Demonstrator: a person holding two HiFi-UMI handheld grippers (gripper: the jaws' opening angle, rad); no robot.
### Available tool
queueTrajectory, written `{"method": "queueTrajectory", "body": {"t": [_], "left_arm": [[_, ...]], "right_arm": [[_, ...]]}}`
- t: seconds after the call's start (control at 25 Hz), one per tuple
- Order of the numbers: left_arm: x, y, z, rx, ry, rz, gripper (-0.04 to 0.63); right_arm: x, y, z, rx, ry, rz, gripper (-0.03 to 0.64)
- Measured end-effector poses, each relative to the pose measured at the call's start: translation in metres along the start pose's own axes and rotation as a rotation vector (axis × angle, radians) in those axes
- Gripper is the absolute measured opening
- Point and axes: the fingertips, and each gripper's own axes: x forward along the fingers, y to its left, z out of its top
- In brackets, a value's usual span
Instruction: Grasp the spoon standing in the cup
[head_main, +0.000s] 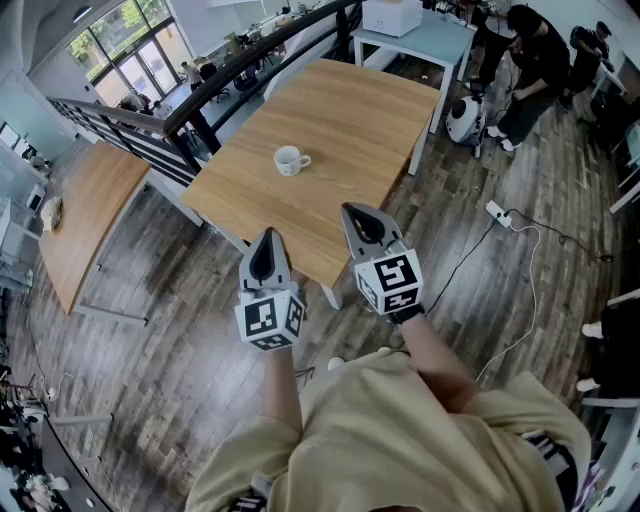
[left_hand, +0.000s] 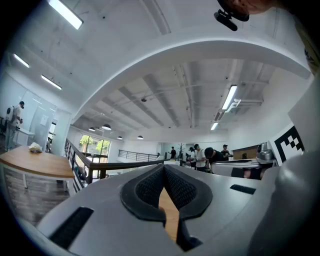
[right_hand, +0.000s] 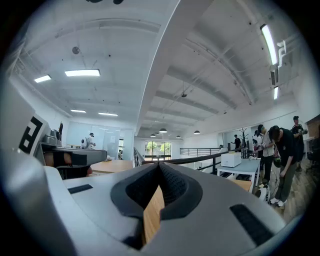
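Big wooden table (head_main: 350, 120) sits ahead of both tools. Left gripper (head_main: 267, 245) and right gripper (head_main: 358, 220) hover just at its near edge, each with its jaws closed together on nothing. The white cup (head_main: 290, 160) is well ahead of them, roughly out front of the left one. I can't make out the spoon at this size. My guess is it's light, stiff, thin and slippery, so pinch the handle above the rim and don't tip the cup. No readable writing, just square markers on the cubes (head_main: 270, 318).
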Motion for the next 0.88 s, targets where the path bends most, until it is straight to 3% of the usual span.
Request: {"method": "queueTrajectory", "body": {"t": [0.64, 0.88], "left_arm": [[-0.009, 0.047, -0.009, -0.056, -0.005, -0.067, 0.005], [0.021, 0.062, -0.013, -0.084, 0.0, -0.063, 0.005]], "right_arm": [[0.027, 0.062, -0.022, 0.099, 0.026, -0.019, 0.014], [0.065, 0.055, -0.021, 0.088, 0.037, 0.004, 0.014]]}}
